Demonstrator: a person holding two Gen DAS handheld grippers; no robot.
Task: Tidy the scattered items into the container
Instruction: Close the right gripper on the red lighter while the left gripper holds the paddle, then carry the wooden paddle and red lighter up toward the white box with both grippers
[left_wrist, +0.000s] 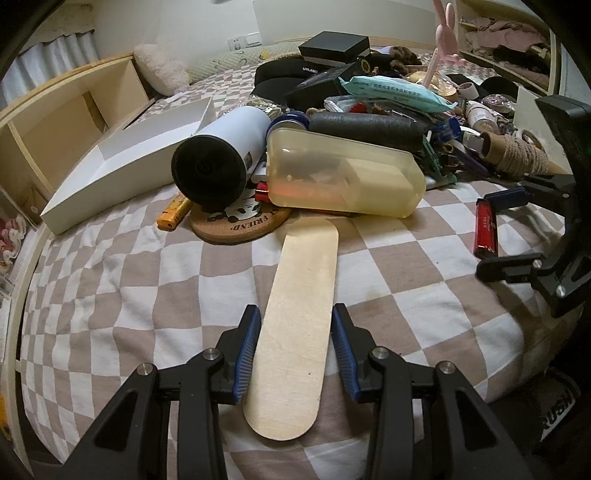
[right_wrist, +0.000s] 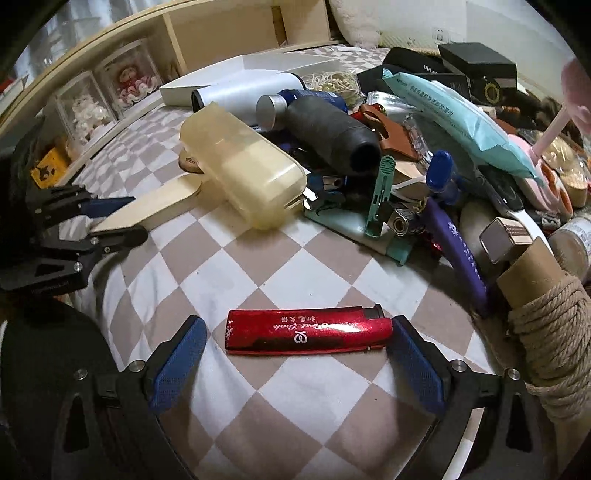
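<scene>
Checkered bedding carries a heap of clutter, with the white tray (left_wrist: 122, 162) at 10 o'clock. Left gripper (left_wrist: 295, 350) straddles the wooden paddle (left_wrist: 295, 317) — whether clenched, I cannot tell. Right gripper (right_wrist: 295, 354) is spread wide around the glossy red lighter (right_wrist: 308, 331) — closing on it seems next.

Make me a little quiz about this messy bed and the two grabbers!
1. True or false: the red lighter lies between the open right gripper fingers.
2. What flat thing sits between the left gripper fingers?
3. The white box is: A) full, B) empty as far as visible, C) closed.

Key:
1. True.
2. The wooden paddle; whether the pads are squeezing it is unclear.
3. B.
</scene>
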